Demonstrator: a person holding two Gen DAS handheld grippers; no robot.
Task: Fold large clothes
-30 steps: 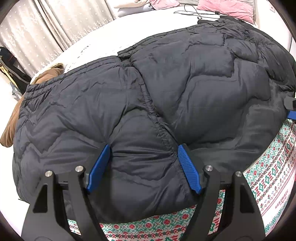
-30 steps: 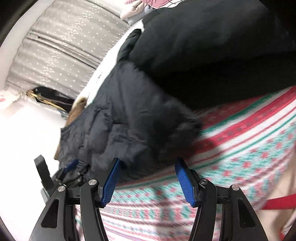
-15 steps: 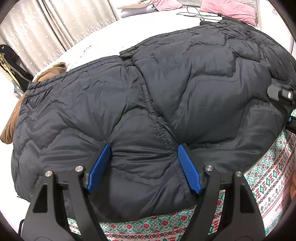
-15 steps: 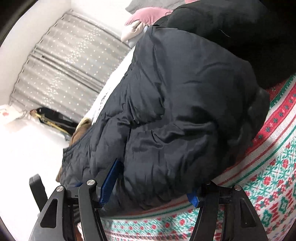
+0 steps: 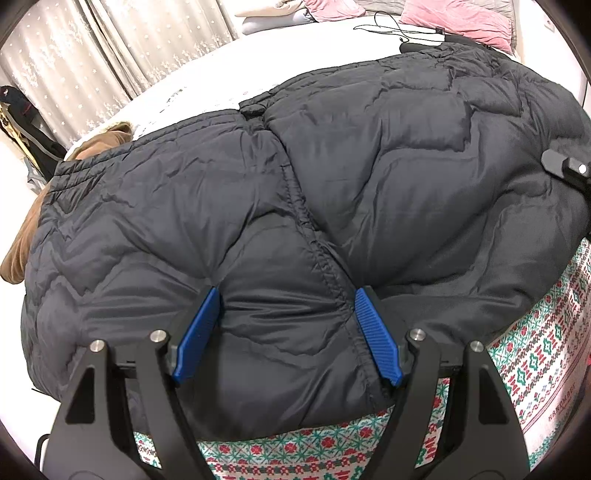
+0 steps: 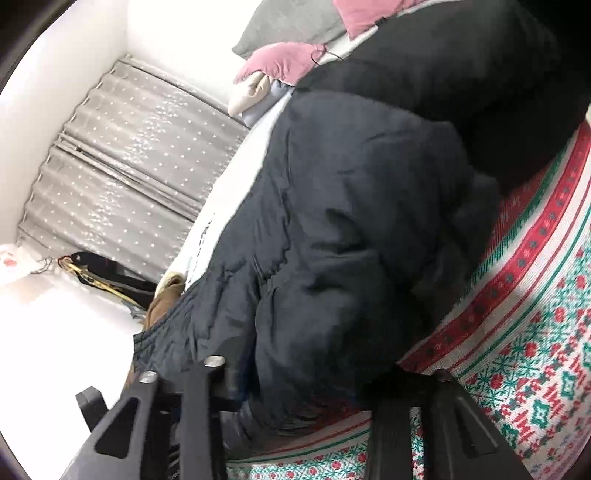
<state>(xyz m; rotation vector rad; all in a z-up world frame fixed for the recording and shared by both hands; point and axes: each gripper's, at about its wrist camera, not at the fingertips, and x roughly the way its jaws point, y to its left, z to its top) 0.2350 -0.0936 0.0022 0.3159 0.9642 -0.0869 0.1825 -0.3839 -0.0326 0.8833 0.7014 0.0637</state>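
A large dark quilted puffer jacket [image 5: 369, 177] lies spread on the bed over a red, green and white patterned blanket [image 5: 546, 332]. My left gripper [image 5: 288, 317] is open, its blue pads pressed down on the jacket's near hem on either side of a seam. In the right wrist view the jacket [image 6: 351, 240] bulges between the arms of my right gripper [image 6: 306, 384]. The jaws stand wide with the jacket's edge pushed between them, and the pads are hidden by fabric. Part of the right gripper [image 5: 569, 170] shows at the jacket's right edge in the left wrist view.
A brown garment [image 5: 22, 243] lies under the jacket's left side. Pink pillows [image 5: 461, 18] and a black cable [image 5: 391, 31] are at the head of the white bed. Curtains [image 5: 110, 55] hang behind. A dark bag [image 6: 107, 277] sits by the curtain.
My right gripper has pushed onto the jacket's right edge, so fabric now fills the space between its jaws and hides the pads. The left gripper has stayed in place on the hem.
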